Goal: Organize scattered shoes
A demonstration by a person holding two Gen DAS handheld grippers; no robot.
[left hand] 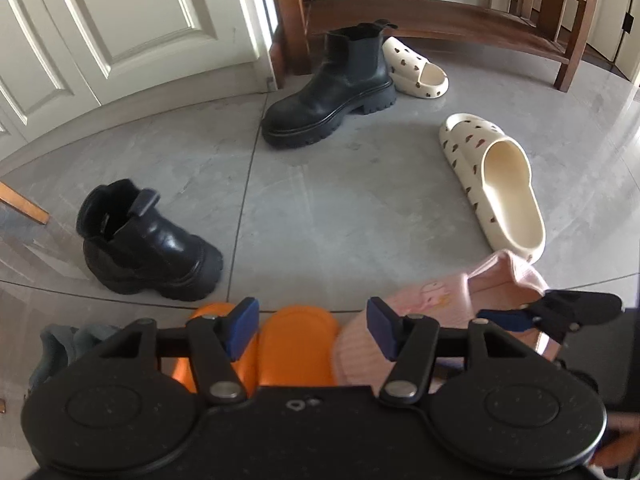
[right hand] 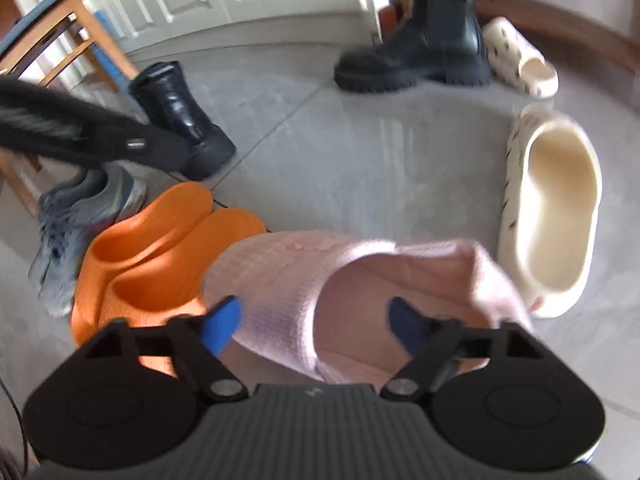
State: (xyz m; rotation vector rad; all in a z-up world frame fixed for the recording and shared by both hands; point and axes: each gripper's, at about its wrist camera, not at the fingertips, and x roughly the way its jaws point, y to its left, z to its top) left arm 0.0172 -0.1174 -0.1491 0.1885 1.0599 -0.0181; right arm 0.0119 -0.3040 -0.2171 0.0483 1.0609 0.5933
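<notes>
Floor [left hand: 360, 208], entry by the door, as I read it:

- Pink slipper [right hand: 320, 280]: at my right gripper [right hand: 316, 324], fingers apart, one outside its left wall, one inside the opening; not clamped.
- Left gripper [left hand: 310, 324]: fingers apart, empty, above the orange slippers [right hand: 160, 256].
- Orange slippers side by side; grey sneakers [right hand: 76, 216] just left of them.
- Two black boots [left hand: 332, 92] well apart; two cream slippers [left hand: 496, 184] apart, unaligned.

Judgement: pink slipper is the step in hand, either being taken or just set beside the orange pair. Blur forbids more.
</notes>
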